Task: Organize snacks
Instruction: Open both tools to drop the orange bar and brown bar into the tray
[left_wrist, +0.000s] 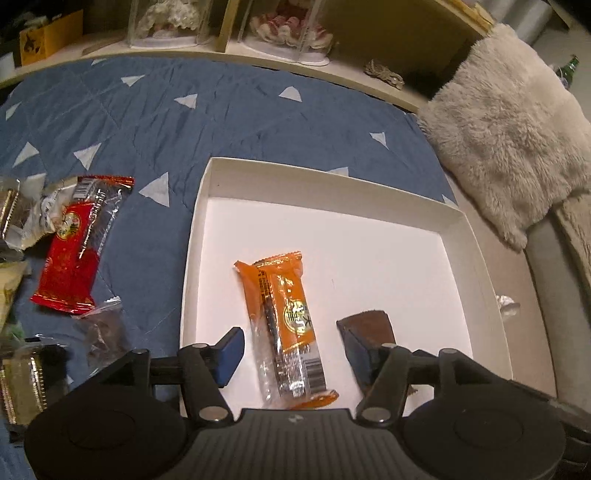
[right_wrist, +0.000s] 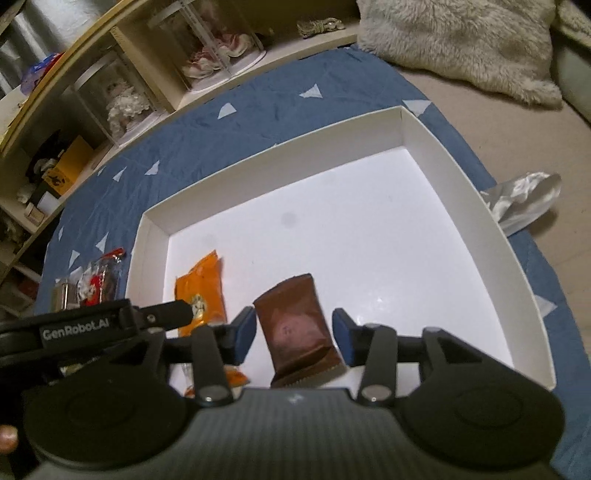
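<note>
Presently, the orange bar (left_wrist: 282, 326) is seen flat in the box (left_wrist: 325, 181), long axis from 11 to 5 o'clock, between the spread, untouching jaws of the left claw (left_wrist: 295, 349). Likewise the brown pack (right_wrist: 295, 326) lies unpinched within the spread right claw (right_wrist: 293, 334). A red bar (left_wrist: 74, 254) remains outside, at 10 o'clock, nearer the left claw.

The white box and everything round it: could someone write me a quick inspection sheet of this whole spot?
Surface: blue quilted cloth with pale triangles, wrinkled.
Job's things: shallow white cardboard box holds an orange snack packet and a brown snack packet; a red snack packet lies outside.
Clutter: more wrappers beside the red one; crumpled silver foil past the box.
Grippers: left gripper open astride the orange packet; right gripper open astride the brown one.
Cables: nothing seen.
Surroundings: wooden shelf with clear cases; fluffy beige throw.
</note>
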